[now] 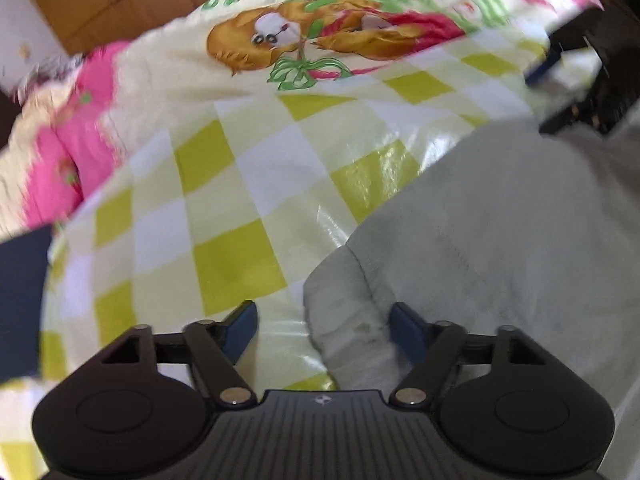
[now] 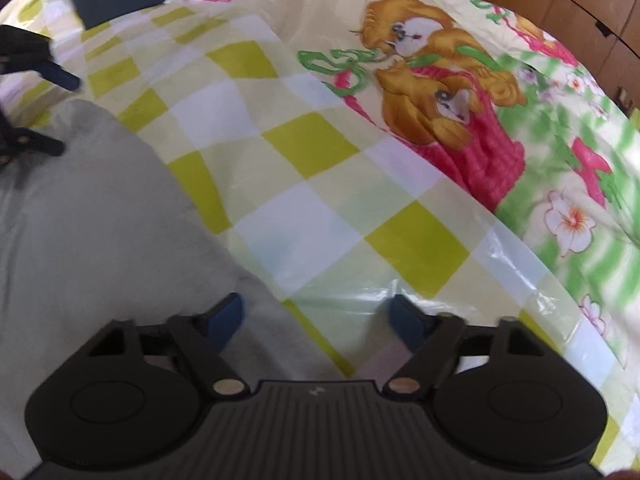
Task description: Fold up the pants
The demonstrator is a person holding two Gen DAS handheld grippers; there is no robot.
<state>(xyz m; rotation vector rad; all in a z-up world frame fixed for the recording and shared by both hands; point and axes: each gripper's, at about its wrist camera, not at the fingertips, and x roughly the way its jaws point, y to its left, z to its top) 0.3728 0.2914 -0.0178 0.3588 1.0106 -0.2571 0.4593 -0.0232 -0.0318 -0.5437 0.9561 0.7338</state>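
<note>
Checkered yellow-green sheet (image 2: 312, 148) with cartoon print covers bed. Pants (image 1: 500, 232), pale grey, soft, lightly creased, fill lower right of left-wrist frame, long axis toward upper right. Left gripper (image 1: 322, 330) spread, straddling pants edge; right gripper (image 2: 318, 320) spread, nothing gripped.

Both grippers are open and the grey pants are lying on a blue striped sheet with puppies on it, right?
Almost. The left gripper and the right gripper are open, and the grey pants do lie on a sheet with puppies. But the sheet is not blue striped: it has yellow-green and white checks, as the right wrist view shows.
</note>
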